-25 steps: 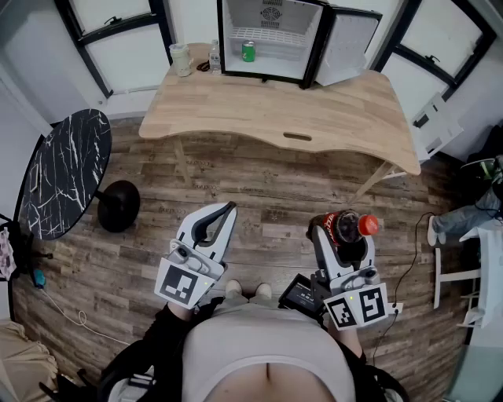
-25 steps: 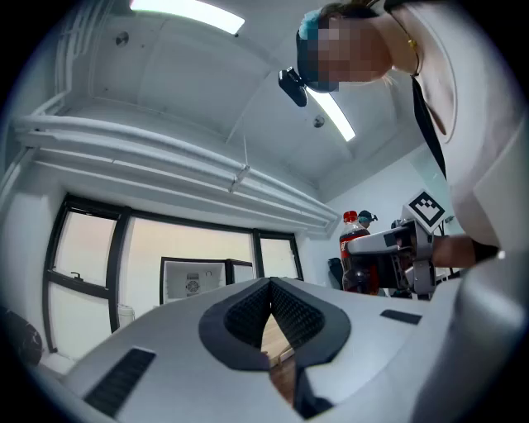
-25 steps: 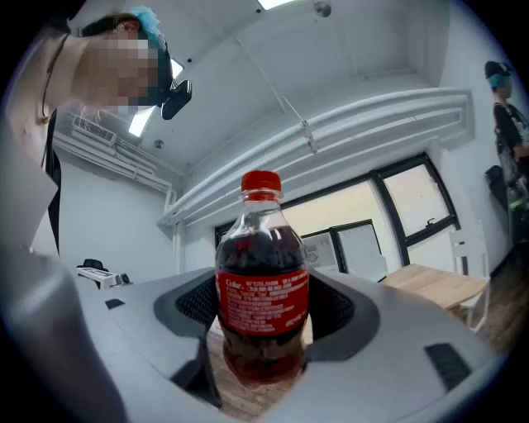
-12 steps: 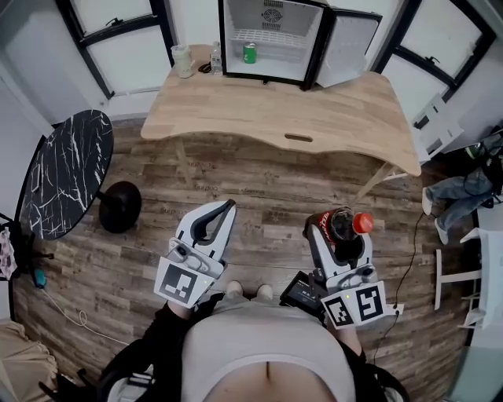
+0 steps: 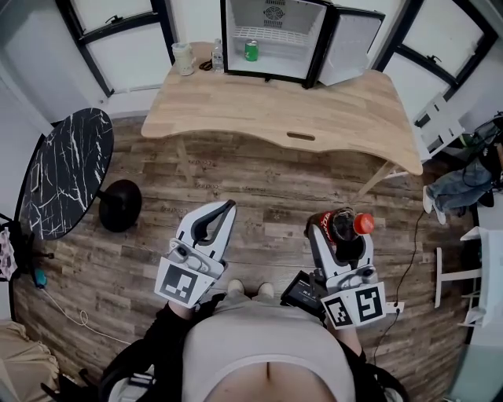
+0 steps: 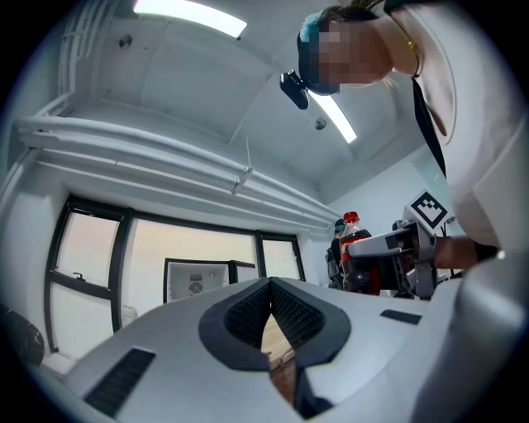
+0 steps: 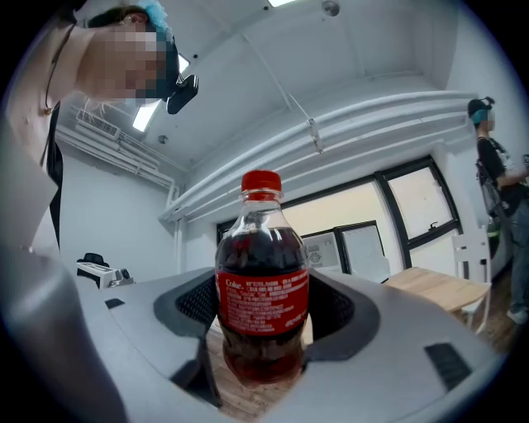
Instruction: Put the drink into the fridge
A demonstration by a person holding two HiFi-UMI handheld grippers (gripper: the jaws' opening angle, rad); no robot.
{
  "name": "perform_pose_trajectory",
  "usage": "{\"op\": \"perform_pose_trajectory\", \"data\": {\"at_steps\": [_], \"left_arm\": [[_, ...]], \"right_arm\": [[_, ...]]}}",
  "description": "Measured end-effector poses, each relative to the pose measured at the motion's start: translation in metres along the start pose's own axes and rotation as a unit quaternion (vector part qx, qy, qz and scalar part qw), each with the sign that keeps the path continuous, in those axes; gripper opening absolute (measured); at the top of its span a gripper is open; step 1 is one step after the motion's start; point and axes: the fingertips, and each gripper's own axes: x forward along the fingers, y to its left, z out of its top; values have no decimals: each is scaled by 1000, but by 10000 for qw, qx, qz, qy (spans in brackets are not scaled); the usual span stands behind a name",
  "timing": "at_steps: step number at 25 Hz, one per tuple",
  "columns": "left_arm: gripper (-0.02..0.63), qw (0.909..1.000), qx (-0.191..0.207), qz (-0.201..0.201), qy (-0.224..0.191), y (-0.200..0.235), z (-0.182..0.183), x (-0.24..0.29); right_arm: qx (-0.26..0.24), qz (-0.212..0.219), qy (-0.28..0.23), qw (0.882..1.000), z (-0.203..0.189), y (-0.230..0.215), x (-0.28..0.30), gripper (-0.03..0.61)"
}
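A cola bottle point(image 5: 338, 226) with a red cap and red label stands upright between the jaws of my right gripper point(image 5: 334, 224), which is shut on it low over the wooden floor. The right gripper view shows the bottle point(image 7: 262, 289) filling the centre, clamped at its lower body by the right gripper point(image 7: 262, 310). My left gripper point(image 5: 228, 206) hangs beside it, shut with nothing in it, its tips meeting point(image 6: 270, 285). Far ahead, the black mini fridge point(image 5: 271, 17) stands open on the wooden table point(image 5: 314, 110), with a green can point(image 5: 251, 52) on its shelf.
The fridge door point(image 5: 350, 45) swings out to the right. A cup point(image 5: 182, 59) and a small bottle point(image 5: 215, 56) stand left of the fridge. A black marble round table point(image 5: 63, 169) is at the left. A person's legs point(image 5: 462, 188) and a white stool point(image 5: 452, 275) are at the right.
My right gripper and the bottle have shifted slightly left. The person at the right edge has moved farther back. The left gripper has not moved.
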Motion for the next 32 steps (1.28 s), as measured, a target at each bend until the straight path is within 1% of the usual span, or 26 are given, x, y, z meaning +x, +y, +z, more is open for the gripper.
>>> {"op": "perform_pose_trajectory", "data": {"at_steps": [3, 4, 7, 10, 15, 18, 20, 23, 26, 32], "left_arm": [[5, 9997, 23, -18, -230, 5, 6, 0], [5, 9997, 32, -25, -241, 6, 6, 0], [5, 10000, 8, -85, -41, 9, -2, -3], [5, 9998, 45, -179, 35, 12, -7, -8], [5, 9997, 13, -241, 50, 20, -10, -20], [5, 9997, -65, -233, 16, 26, -16, -17], [5, 9996, -40, -262, -42, 29, -17, -12], [5, 9995, -44, -295, 117, 35, -26, 1], [5, 9996, -64, -280, 72, 43, -30, 17], [5, 9998, -30, -184, 32, 75, -37, 67]], "right_arm": [[29, -53, 9, 10000, -1, 1, 1, 319], [30, -81, 14, 10000, -1, 1, 1, 319], [93, -179, -4, 9998, -4, 1, 2, 319], [156, -284, -30, 9995, -9, 5, 3, 319], [149, -388, 0, 9991, -15, 17, 5, 319], [209, -465, 66, 9987, -19, 13, 8, 319], [214, -516, 90, 9984, -21, 8, 11, 319], [189, -539, 78, 9983, -22, 0, 21, 319], [190, -505, 91, 9985, -27, -12, 35, 319], [201, -401, 25, 9990, -27, -46, 89, 319]]}}
